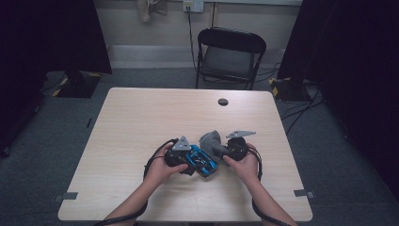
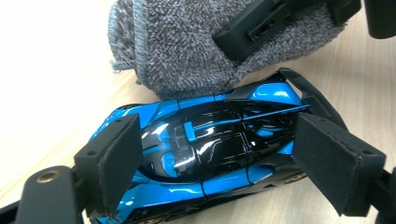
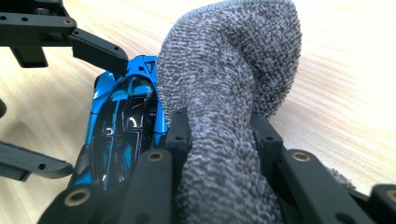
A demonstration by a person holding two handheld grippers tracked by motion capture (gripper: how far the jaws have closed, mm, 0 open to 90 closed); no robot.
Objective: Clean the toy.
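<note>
Glossy blue-and-black toy car (image 2: 205,149): on pale wood tabletop (image 1: 141,122), between pads of left claw (image 2: 210,158), pinched at both ends. Grey terry cloth (image 3: 229,107): bunched, clamped in right claw (image 3: 222,135), touching car's far flank. Wipe along body with light strokes; hold left claw steady; avoid snagging rear wing.

Both forearms bare, no sleeves. Left claw (image 1: 192,161) and right claw (image 1: 221,151): black bodies, grey three-cornered top plates, brass-ringed pivots, foam pads, trailing black cables.
</note>
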